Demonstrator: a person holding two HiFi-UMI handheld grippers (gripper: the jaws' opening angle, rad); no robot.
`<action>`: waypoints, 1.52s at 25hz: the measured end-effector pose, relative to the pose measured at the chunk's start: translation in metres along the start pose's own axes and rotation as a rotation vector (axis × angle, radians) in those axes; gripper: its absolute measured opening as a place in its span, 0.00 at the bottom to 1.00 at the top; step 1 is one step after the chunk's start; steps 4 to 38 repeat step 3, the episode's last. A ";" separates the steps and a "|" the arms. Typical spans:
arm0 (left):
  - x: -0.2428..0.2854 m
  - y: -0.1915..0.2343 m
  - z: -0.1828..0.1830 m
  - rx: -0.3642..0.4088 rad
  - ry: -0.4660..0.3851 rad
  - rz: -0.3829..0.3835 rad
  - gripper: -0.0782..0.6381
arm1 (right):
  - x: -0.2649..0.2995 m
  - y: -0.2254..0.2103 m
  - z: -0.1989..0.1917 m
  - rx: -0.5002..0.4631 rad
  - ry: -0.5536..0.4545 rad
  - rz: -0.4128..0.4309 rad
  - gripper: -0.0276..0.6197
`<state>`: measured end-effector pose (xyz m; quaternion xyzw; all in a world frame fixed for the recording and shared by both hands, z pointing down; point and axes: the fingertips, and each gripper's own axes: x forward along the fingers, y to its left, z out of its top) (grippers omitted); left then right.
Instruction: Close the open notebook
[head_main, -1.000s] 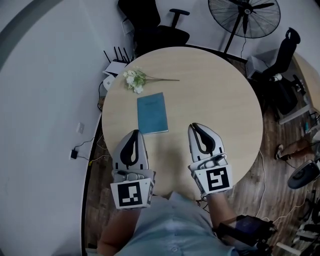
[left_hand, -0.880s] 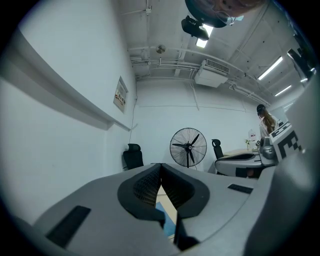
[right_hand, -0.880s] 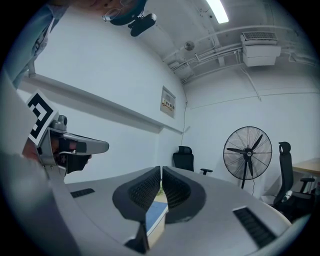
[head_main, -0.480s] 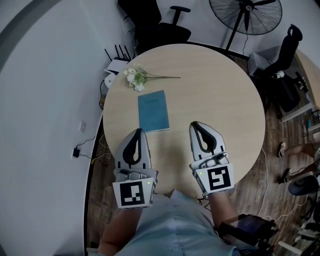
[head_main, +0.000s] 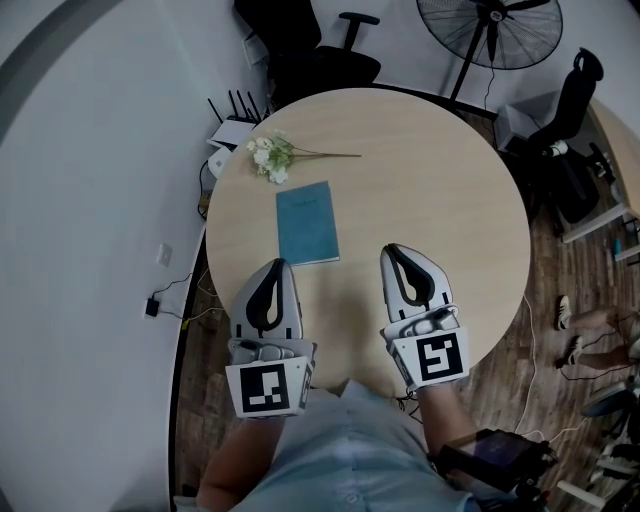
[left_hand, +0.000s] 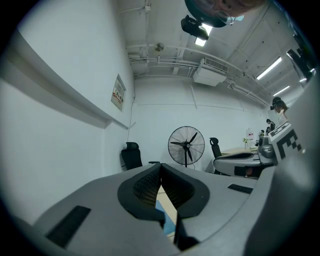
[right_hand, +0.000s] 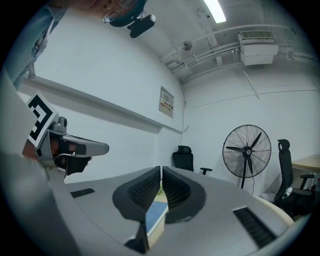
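A blue notebook (head_main: 307, 223) lies closed and flat on the round wooden table (head_main: 430, 180), left of the middle. My left gripper (head_main: 277, 264) hovers just in front of its near edge, jaws shut and empty. To the right, my right gripper (head_main: 391, 251) is level with it, also shut with nothing between the pads. In the left gripper view the left gripper (left_hand: 161, 166) has its tips touching, and a sliver of the notebook (left_hand: 164, 210) shows below. In the right gripper view the right gripper (right_hand: 161, 169) is closed too, with the notebook (right_hand: 155, 212) seen through the gap.
A sprig of white flowers (head_main: 272, 157) lies at the table's far left. A router (head_main: 230, 128) sits beyond the rim. A standing fan (head_main: 490, 35) and office chairs (head_main: 310, 45) stand behind; cables cross the wooden floor (head_main: 545, 340) at right.
Both grippers stay where they were. A person's foot at the right edge of the floor has shifted.
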<state>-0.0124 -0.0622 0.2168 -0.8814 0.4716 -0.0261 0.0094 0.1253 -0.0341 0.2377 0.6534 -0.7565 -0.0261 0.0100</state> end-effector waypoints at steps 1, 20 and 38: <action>0.000 0.000 0.000 0.000 0.000 0.000 0.14 | 0.000 -0.001 0.000 0.000 0.001 -0.002 0.12; 0.000 0.000 0.001 0.000 -0.001 0.001 0.14 | -0.001 -0.002 0.000 0.001 0.001 -0.005 0.12; 0.000 0.000 0.001 0.000 -0.001 0.001 0.14 | -0.001 -0.002 0.000 0.001 0.001 -0.005 0.12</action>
